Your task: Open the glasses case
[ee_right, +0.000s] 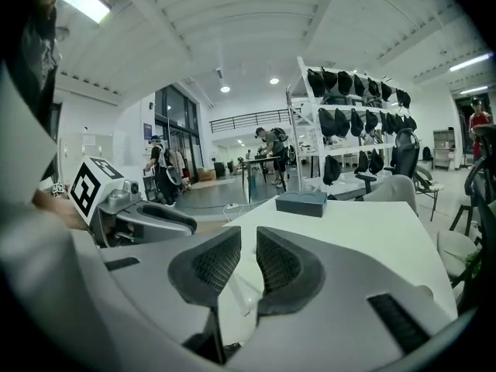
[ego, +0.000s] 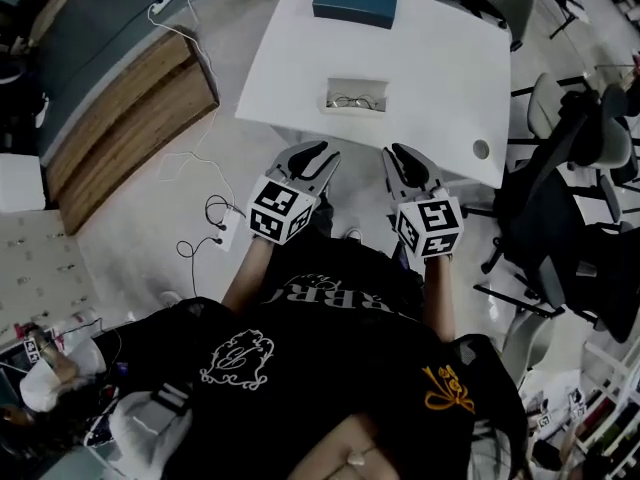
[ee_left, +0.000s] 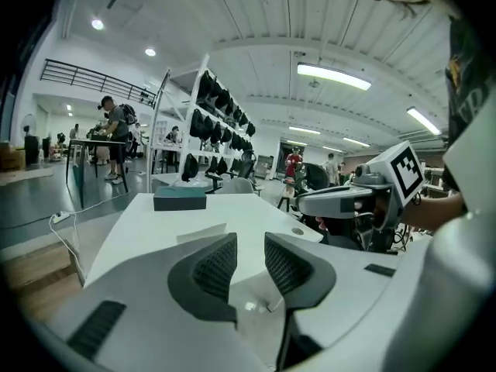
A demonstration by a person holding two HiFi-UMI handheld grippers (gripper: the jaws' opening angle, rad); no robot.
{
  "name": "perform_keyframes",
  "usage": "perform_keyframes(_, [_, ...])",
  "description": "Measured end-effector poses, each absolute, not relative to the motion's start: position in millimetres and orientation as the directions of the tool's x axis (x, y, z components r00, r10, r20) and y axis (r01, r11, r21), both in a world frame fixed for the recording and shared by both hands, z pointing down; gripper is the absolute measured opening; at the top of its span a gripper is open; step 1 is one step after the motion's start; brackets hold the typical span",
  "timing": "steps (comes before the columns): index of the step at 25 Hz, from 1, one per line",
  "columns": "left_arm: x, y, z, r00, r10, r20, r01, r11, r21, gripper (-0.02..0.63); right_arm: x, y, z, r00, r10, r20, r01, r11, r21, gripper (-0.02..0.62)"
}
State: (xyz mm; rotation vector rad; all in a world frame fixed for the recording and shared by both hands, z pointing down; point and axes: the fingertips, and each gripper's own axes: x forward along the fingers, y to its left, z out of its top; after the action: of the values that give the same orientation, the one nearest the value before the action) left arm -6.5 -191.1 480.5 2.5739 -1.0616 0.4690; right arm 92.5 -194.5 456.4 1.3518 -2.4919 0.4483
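Note:
A dark teal rectangular case (ego: 355,3) lies shut at the far edge of the white table (ego: 430,78); it also shows in the left gripper view (ee_left: 180,199) and the right gripper view (ee_right: 301,203). Nearer me sits a shallow white tray (ego: 356,96) with a pair of glasses in it. Both grippers hover off the table's near edge, short of the tray. My left gripper (ego: 318,151) (ee_left: 249,242) is open and empty. My right gripper (ego: 398,153) (ee_right: 248,235) has only a narrow gap between its pads, with nothing in it.
A round cable hole (ego: 481,149) sits in the table's near right corner. Black office chairs (ego: 560,218) crowd the right side. A wooden step (ego: 120,118) and floor cables (ego: 215,223) lie to the left. Shelves of bags (ee_left: 221,122) stand beyond the table.

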Motion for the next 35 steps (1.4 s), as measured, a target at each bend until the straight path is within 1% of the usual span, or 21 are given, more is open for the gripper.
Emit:
perform_keyframes(8, [-7.3,-128.6,455.1,0.612,-0.703,0.362,-0.783,-0.605,0.148,0.117,102.1,-128.5,442.3,-0.606,-0.73,0.315,-0.795,0.574,-0.197,0.069])
perform_keyframes(17, [-9.0,-91.7,448.7,0.586,-0.72,0.373,-0.802,-0.581,0.14,0.098,95.2,-97.9,444.6,-0.647,-0.708,0.283,-0.763,0.596,-0.252,0.061])
perform_keyframes(25, [-7.6,-75.2,440.1,0.585,-0.715,0.383,-0.799,-0.588,0.122,0.072,90.3,-78.6,440.1,-0.652,-0.712,0.259,-0.755,0.581,-0.303,0.061])
perform_keyframes(32, [6.3,-29.3,446.8,0.595,-0.713,0.372,-0.789,-0.605,0.103,0.052,102.6,-35.7,445.5,-0.633,-0.734,0.245,-0.77,0.567,-0.293,0.023])
perform_keyframes(35, [-14.5,-22.3,442.2,0.612,-0.704,0.361,-0.776,-0.622,0.102,0.043,80.0,-28.5,441.7,-0.618,-0.745,0.251,-0.783,0.554,-0.282,0.015])
